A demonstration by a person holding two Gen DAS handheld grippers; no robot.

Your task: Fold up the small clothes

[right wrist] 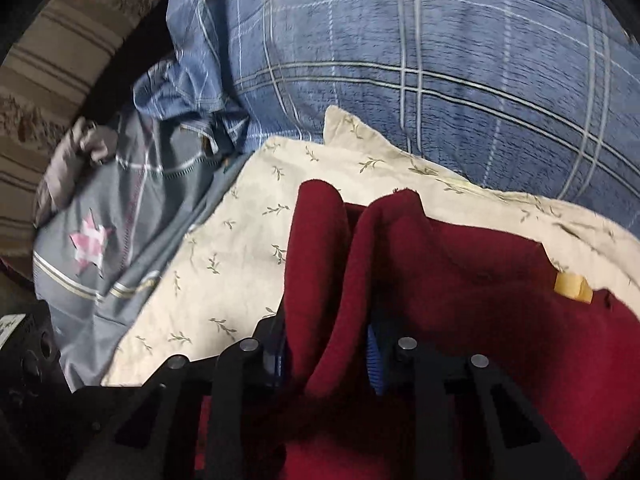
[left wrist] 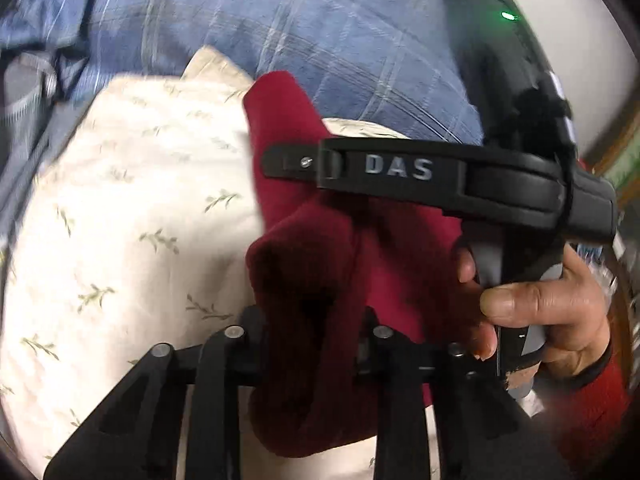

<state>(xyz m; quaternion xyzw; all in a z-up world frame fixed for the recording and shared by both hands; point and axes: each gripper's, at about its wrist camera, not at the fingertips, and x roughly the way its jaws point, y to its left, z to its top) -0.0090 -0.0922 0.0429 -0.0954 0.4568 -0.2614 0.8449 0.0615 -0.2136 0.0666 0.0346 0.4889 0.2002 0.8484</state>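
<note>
A dark red knit garment (left wrist: 320,264) hangs bunched over a cream leaf-print cloth (left wrist: 132,216). My left gripper (left wrist: 312,344) is shut on a fold of the red garment, which rises between its fingers. My right gripper, a black tool marked DAS (left wrist: 400,168), crosses the left wrist view above the garment, held by a hand. In the right wrist view my right gripper (right wrist: 328,344) is shut on another fold of the red garment (right wrist: 460,300). A yellow tag (right wrist: 572,286) shows on the garment. The cream cloth (right wrist: 224,264) lies underneath.
A blue plaid bedcover (right wrist: 440,80) fills the back in both views (left wrist: 300,32). A grey quilt with a pink star (right wrist: 104,240) is crumpled at the left. A striped brown fabric (right wrist: 52,60) lies at the far left edge.
</note>
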